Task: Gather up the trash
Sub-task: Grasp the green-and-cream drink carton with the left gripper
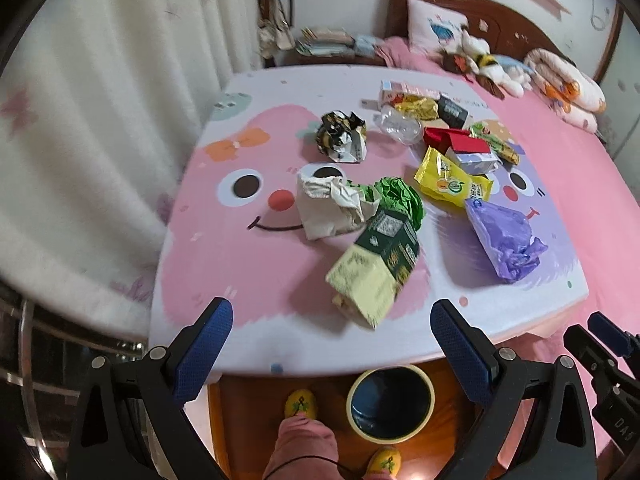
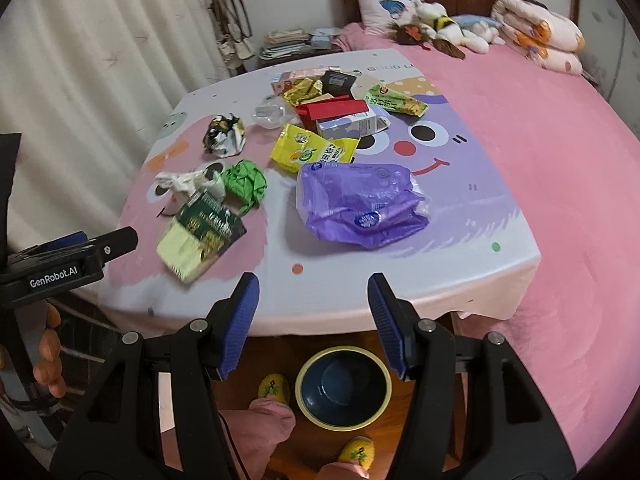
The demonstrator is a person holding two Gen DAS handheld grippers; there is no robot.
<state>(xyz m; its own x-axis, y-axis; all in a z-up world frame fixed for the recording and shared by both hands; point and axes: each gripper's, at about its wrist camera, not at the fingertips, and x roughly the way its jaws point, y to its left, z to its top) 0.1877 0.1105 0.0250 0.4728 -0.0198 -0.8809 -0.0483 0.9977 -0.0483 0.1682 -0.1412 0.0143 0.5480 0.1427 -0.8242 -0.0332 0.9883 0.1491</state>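
Crumpled paper, foil and plastic wrappers are spread across the cartoon-printed worktop (image 1: 208, 240); nothing is seen in the dark round bin with a yellow rim (image 2: 344, 388) on the floor, so collection is judged not yet begun. Both the left gripper (image 1: 332, 344) and right gripper (image 2: 314, 320) are held open and empty. The yellow-and-green flattened carton (image 1: 372, 272) lies just ahead of the left fingers (image 1: 208, 344), the purple plastic bag (image 2: 360, 204) ahead of the right.
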